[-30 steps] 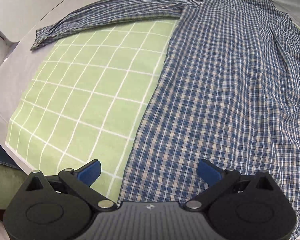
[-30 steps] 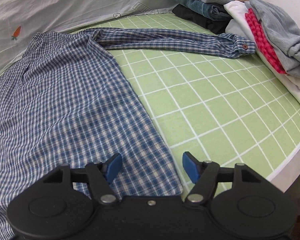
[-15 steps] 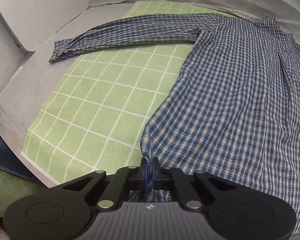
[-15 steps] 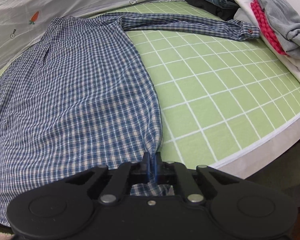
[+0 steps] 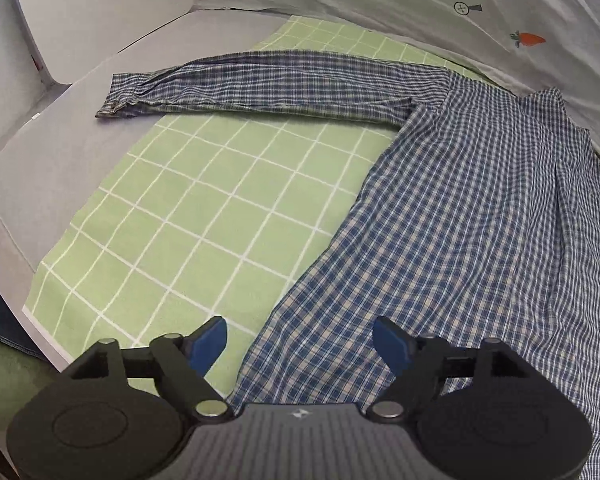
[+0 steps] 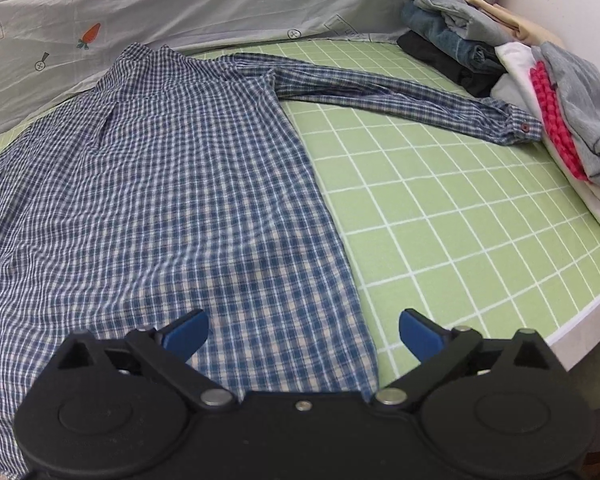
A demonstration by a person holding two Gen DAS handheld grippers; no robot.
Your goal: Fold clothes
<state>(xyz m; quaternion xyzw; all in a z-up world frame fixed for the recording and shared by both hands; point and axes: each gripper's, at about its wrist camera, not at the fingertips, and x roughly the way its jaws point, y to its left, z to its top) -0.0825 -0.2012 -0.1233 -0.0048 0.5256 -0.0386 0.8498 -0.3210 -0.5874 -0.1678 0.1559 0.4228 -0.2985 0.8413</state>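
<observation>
Both grippers are now standing wide open over the hem of the plaid shirt [image 5: 480,220], after pinching it half a second ago.

The left gripper [image 5: 300,344] and right gripper [image 6: 302,332] are each spreading their blue fingertips [image 5: 208,344] far apart and gripping nothing; the hem corners they were clamping are lying flat again at the near edge of the green grid mat [image 5: 204,216]. The shirt is lying spread across the mat's middle, collar toward the far edge against the carrot-print sheet [image 6: 140,4], with one sleeve [image 5: 268,84] reaching to the left edge and the other sleeve [image 6: 400,96] reaching right, its cuff just beside the pile of folded clothes [image 6: 540,92]. Bare mat is showing on both sides of the body.
</observation>
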